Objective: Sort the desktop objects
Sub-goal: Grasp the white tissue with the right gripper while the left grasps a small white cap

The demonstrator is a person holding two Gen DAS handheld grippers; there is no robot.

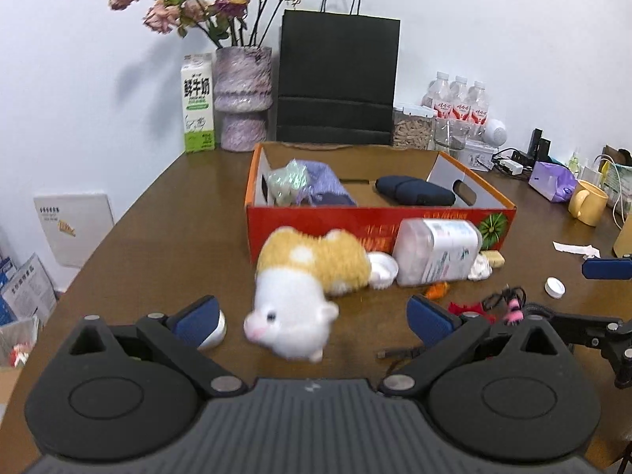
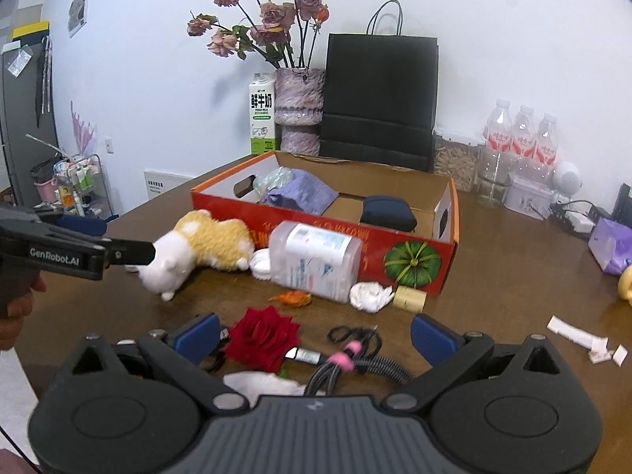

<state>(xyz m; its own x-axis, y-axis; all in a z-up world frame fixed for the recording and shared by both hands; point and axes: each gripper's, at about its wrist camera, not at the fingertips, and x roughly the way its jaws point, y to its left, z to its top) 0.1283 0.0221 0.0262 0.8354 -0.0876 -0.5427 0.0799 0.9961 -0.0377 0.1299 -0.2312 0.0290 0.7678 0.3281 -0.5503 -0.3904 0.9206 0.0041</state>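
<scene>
Lying on the bench (image 1: 166, 217), the fluffy toy hamster (image 1: 304, 288) is sitting between the left gripper (image 1: 312, 318)'s spread-apart fingers (image 1: 197, 318), with the red box (image 1: 379, 221) at 12 o'clock. The right gripper (image 2: 316, 337) is hanging with its fingers spread apart too, holding nothing, over a red rose (image 2: 262, 337). The soft toy might be squishing and slipping out if only its head is getting pinched.

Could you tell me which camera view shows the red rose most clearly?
The right wrist view: the red rose lies whole on the table between the open right claw fingers. The left wrist view shows only a red sliver of it, mostly hidden behind a finger.
</scene>
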